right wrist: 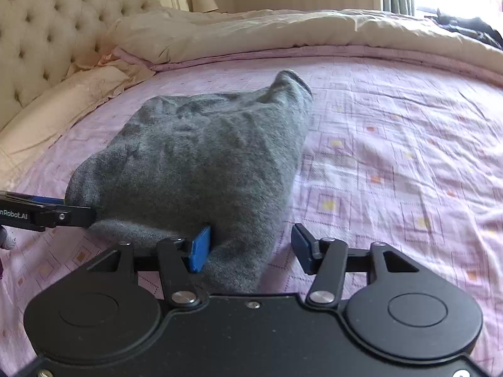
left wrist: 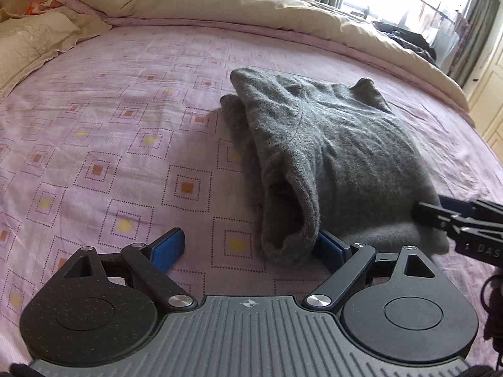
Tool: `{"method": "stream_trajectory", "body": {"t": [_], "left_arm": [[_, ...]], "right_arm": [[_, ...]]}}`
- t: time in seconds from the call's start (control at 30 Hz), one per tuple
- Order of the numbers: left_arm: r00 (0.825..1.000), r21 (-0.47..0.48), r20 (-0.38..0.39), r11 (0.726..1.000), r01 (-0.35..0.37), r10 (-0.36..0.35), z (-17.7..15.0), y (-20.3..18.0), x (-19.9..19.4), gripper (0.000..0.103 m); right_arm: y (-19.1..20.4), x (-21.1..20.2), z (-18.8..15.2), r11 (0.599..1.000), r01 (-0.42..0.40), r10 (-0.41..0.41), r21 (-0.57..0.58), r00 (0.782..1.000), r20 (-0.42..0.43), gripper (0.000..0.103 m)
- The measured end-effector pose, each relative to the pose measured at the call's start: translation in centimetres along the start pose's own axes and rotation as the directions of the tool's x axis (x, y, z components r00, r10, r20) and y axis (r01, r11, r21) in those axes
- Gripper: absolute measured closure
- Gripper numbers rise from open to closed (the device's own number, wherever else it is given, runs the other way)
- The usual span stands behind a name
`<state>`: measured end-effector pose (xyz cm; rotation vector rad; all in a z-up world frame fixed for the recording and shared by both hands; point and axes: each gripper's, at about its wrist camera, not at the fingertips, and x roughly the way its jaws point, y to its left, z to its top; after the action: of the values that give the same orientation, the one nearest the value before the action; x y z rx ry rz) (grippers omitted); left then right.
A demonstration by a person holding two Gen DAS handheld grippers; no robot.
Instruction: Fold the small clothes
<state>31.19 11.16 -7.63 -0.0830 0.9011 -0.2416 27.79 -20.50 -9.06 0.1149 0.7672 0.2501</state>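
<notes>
Left tongs (left wrist: 251, 245) nearest the lens, spread wide, nothing clamped; the near cuff end of the grey sweater (left wrist: 330, 163) sits between the blue pads (left wrist: 168, 245), right pad touching the knit. Right tongs (right wrist: 250, 249) also wide open, straddling the sweater's near corner, left pad against the fabric, gripping nothing yet. Each tong is at one near end of the bundle, probably lined up to pinch both corners together for the next fold. The sweater lies partly folded, a rough rectangle with one sleeve or neck end poking up at the far side, in the middle of the pink patterned bedsheet (left wrist: 110, 144). Plenty of bare sheet to the left and beyond it for laying the fold over. Beige duvet (left wrist: 251, 3) bunched along the far edge, pillow (left wrist: 34, 40) far left, well apart.
</notes>
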Motion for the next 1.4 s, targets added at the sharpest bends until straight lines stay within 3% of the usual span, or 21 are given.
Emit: {"method": "stream_trajectory", "body": {"t": [0.13, 0.27, 0.37, 0.57, 0.73, 0.8, 0.93, 1.07, 1.2, 1.4], "left_arm": [[0.997, 0.026, 0.073, 1.000, -0.002, 0.000, 0.5, -0.6, -2.9, 0.014], [0.977, 0.084, 0.208, 0.996, 0.017, -0.034, 2.0, -2.7, -6.0, 0.014], [0.968, 0.116, 0.239, 0.992, 0.055, -0.082, 3.6, -4.6, -5.7, 0.014], [0.972, 0.097, 0.228, 0.995, 0.029, -0.051, 4.0, -5.3, -0.9, 0.014], [0.996, 0.011, 0.087, 1.000, 0.015, -0.016, 2.6, -2.8, 3.3, 0.013], [0.994, -0.058, 0.092, 0.996, 0.066, -0.061, 1.8, -1.4, 3.7, 0.012], [0.994, -0.035, 0.090, 0.997, 0.065, -0.062, 1.6, -1.4, 3.5, 0.011], [0.994, -0.057, 0.081, 0.995, 0.082, -0.077, 2.1, -1.2, 3.8, 0.009], [0.994, -0.056, 0.069, 0.994, 0.093, -0.089, 2.3, -1.1, 3.9, 0.008], [0.991, -0.101, 0.055, 0.986, 0.129, -0.124, 2.8, -0.4, 4.0, 0.007]], "right_arm": [[-0.4, -2.2, 0.6, 1.000, -0.016, 0.016, -0.001, 0.997, 0.074, 0.039], [-0.5, -4.0, 3.1, 0.998, -0.065, 0.065, -0.005, 0.979, 0.191, 0.037], [-0.4, -3.2, 5.3, 0.995, -0.103, 0.102, -0.007, 0.973, 0.208, 0.037], [0.0, 0.7, 8.2, 0.984, -0.173, 0.176, -0.032, 0.963, 0.203, 0.037], [-0.1, 4.9, 9.0, 0.978, -0.205, 0.207, -0.025, 0.971, 0.119, 0.037], [-0.5, 6.6, 9.3, 0.984, -0.176, 0.177, -0.025, 0.980, 0.088, 0.038], [-2.5, 9.6, 10.7, 0.997, -0.072, 0.071, 0.037, 0.997, 0.034, 0.038], [-4.5, 8.5, 11.4, 0.993, -0.049, 0.040, 0.110, 0.996, 0.086, 0.037], [-6.0, 5.5, 9.9, 0.976, -0.128, 0.107, 0.178, 0.987, 0.123, 0.029], [-6.4, 2.1, 5.8, 0.940, -0.254, 0.238, 0.228, 0.967, 0.095, 0.028]]}}
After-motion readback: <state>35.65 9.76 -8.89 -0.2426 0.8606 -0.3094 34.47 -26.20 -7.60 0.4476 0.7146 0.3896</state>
